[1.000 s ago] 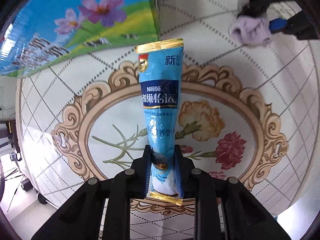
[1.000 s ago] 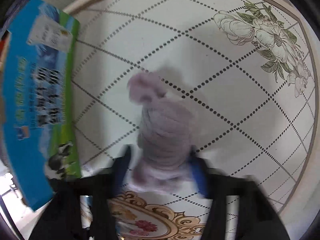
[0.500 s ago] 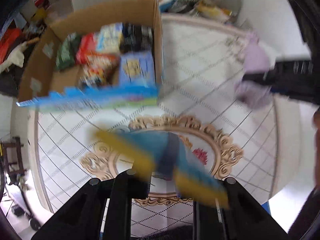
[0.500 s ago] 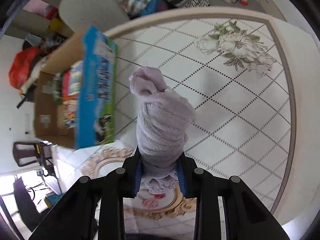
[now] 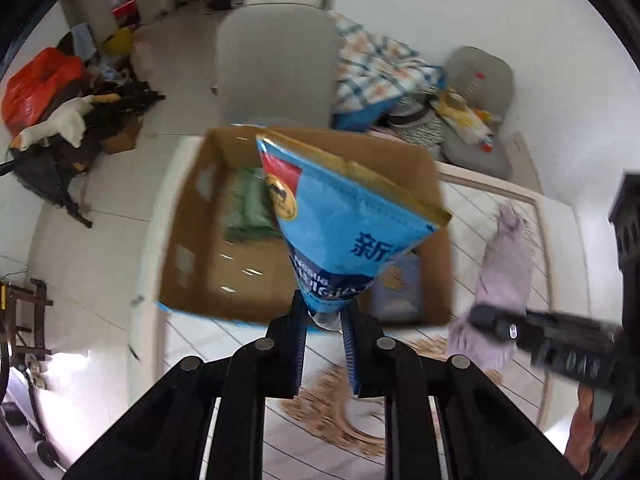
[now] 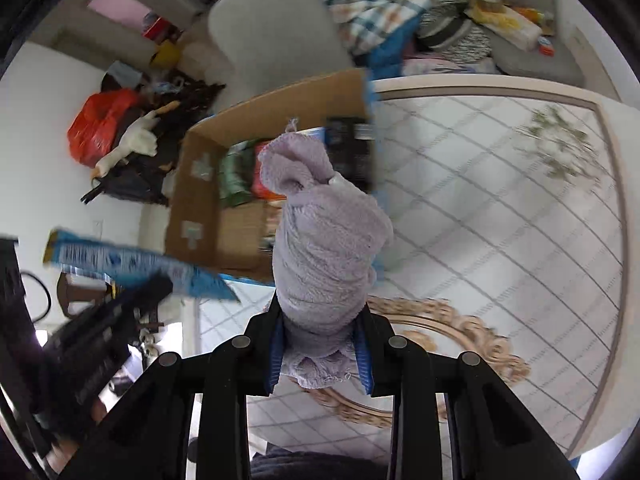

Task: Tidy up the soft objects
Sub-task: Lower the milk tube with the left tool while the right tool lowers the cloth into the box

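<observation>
The left gripper (image 5: 324, 344) had its jaws pinching the narrow end of a blue pouch (image 5: 344, 224), which stood up through the centre of the left view, in front of an open cardboard box (image 5: 192, 240). The right gripper (image 6: 320, 356) had its jaws clamped on a lilac cloth (image 6: 324, 248), bunched upright mid-frame in the right view. The box held packets (image 6: 236, 176) and sat on the patterned counter (image 6: 500, 216) at upper left.

2 soft items up over the cardboard box (image 5: 436, 184)

I see the blue pouch (image 5: 344, 220) fanned above the box, the rolled lilac towel (image 6: 324, 248) upright beside it, right of the box.
</observation>
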The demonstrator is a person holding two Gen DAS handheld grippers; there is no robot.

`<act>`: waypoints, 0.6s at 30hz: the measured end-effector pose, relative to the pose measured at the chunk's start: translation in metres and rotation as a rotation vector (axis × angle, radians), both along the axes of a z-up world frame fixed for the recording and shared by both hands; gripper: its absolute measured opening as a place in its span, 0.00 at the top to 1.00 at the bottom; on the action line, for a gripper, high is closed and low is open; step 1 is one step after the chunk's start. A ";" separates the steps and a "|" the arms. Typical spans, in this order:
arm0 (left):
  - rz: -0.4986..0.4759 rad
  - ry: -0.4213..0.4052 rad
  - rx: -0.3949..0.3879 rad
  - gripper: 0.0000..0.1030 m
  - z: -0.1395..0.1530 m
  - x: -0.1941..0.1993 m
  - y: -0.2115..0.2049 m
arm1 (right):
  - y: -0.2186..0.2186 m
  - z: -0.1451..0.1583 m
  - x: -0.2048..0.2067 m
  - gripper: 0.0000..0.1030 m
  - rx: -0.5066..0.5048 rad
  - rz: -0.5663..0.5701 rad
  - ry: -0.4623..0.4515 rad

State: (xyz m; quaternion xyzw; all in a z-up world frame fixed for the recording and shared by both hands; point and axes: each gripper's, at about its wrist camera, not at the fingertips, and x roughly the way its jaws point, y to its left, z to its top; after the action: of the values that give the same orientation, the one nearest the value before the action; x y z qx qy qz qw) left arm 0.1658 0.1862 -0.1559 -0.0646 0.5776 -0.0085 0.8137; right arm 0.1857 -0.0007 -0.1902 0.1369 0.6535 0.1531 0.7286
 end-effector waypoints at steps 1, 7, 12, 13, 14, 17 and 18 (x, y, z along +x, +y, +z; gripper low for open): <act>0.010 0.008 -0.001 0.86 -0.004 0.008 0.013 | 0.016 -0.002 0.004 0.69 -0.001 0.016 0.003; 0.021 0.092 0.052 0.86 -0.039 0.065 0.073 | 0.098 -0.029 0.039 0.69 -0.026 0.099 0.033; -0.039 0.244 0.066 0.86 -0.091 0.105 0.093 | 0.145 -0.065 0.064 0.69 -0.075 0.141 0.094; -0.043 0.265 0.074 0.86 -0.098 0.109 0.094 | 0.151 -0.073 0.069 0.69 -0.084 0.146 0.109; -0.058 0.288 0.081 0.86 -0.106 0.113 0.095 | 0.157 -0.080 0.072 0.69 -0.093 0.148 0.125; -0.089 0.331 0.101 0.86 -0.122 0.119 0.094 | 0.168 -0.099 0.077 0.69 -0.111 0.156 0.162; -0.095 0.344 0.105 0.86 -0.126 0.120 0.095 | 0.171 -0.103 0.079 0.69 -0.120 0.160 0.168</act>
State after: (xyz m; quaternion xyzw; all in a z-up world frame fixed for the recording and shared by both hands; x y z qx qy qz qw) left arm 0.2861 0.2810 -0.2819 0.0048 0.7103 -0.0058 0.7038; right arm 0.2642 0.1704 -0.2937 0.0529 0.7291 0.1593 0.6634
